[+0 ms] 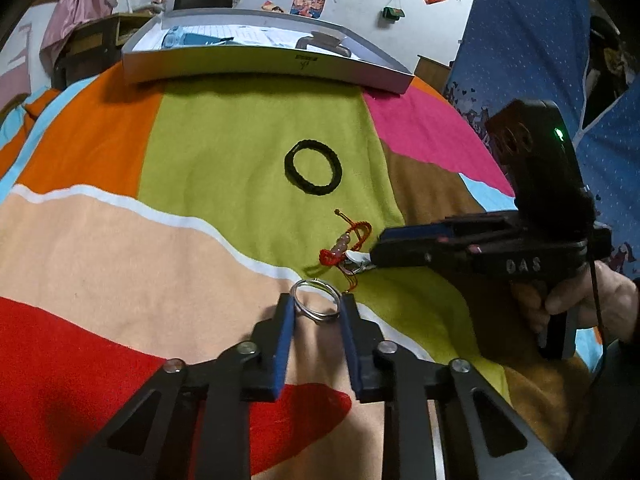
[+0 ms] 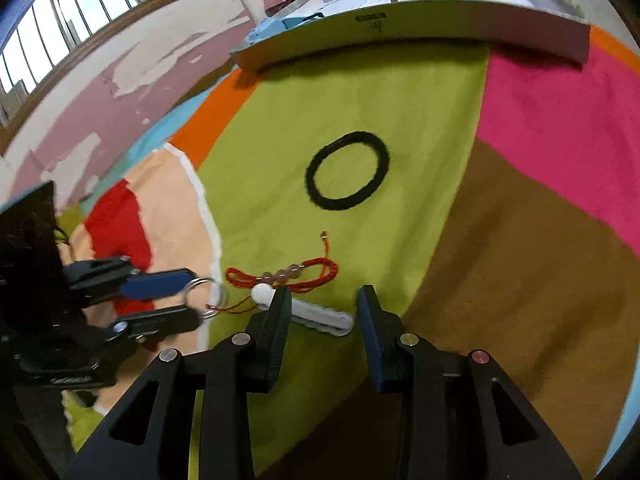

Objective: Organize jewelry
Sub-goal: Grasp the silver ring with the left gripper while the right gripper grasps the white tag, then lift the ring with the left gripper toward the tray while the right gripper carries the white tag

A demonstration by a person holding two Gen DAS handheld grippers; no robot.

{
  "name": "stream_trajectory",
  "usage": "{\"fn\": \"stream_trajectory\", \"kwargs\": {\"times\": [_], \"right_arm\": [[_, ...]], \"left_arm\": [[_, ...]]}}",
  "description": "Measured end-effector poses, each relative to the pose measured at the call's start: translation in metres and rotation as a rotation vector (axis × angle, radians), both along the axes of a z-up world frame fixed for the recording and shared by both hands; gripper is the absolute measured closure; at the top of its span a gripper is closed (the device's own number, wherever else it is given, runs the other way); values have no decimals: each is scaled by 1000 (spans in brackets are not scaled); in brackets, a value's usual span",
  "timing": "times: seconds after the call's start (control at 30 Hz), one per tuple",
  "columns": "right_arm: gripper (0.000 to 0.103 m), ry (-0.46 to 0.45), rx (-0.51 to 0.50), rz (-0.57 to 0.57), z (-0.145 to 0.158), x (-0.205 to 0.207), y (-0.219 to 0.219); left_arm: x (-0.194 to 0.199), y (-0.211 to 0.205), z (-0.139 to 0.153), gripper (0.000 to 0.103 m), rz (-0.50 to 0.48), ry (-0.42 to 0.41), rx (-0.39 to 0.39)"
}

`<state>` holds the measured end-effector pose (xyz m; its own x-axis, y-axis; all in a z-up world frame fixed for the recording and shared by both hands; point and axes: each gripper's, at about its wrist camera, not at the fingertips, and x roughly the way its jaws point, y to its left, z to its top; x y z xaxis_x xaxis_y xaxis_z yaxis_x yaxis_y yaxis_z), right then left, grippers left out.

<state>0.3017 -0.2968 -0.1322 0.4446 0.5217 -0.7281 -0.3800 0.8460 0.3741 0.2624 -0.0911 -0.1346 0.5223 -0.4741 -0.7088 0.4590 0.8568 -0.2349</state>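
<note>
Jaws of the left gripper [image 1: 316, 306] clamp the silver ring [image 1: 316, 300]; right gripper [image 2: 324, 300] jaws stand apart, straddling the white hair clip [image 2: 320, 317], which lies crosswise between them.

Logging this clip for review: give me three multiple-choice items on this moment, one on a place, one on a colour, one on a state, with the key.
1. Where does the black ring lie?
A green patch
B pink patch
C in the grey box

2. What colour is the beaded cord bracelet?
A blue
B red
C white

3. What are the left gripper's fingers doing?
A spread over bare cloth
B closed on the silver ring
C holding the white clip

Key: A, green blanket all around it; B, red cord loops; C is wrong and B right, both pads touch the silver ring.
</note>
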Motion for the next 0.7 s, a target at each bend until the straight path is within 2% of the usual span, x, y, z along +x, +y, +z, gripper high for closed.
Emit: {"fn": "stream_trajectory", "kwargs": {"times": [0.07, 0.2, 0.33, 0.4, 0.47, 0.5, 0.53, 0.7], "right_arm": [[72, 15, 1, 31, -1, -3, 4], [72, 8, -63, 105, -1, -12, 22], [72, -12, -113, 111, -2, -13, 31], [72, -17, -123, 104, -2, -12, 33], [76, -18, -136, 100, -1, -12, 34], [84, -13, -140, 97, -2, -12, 38], [87, -7, -138, 95, -2, -11, 38], [90, 20, -119, 110, 0, -13, 39]], "left_arm": [[2, 3, -1, 88, 9, 15, -8], [6, 7, -2, 90, 21, 41, -24], [10, 5, -4, 90, 19, 60, -20], [12, 5, -5, 96, 18, 69, -19], [14, 5, -6, 98, 17, 85, -34], [15, 6, -6, 99, 17, 92, -46], [15, 7, -6, 99, 17, 95, -51], [12, 5, -4, 99, 16, 86, -46]]}}
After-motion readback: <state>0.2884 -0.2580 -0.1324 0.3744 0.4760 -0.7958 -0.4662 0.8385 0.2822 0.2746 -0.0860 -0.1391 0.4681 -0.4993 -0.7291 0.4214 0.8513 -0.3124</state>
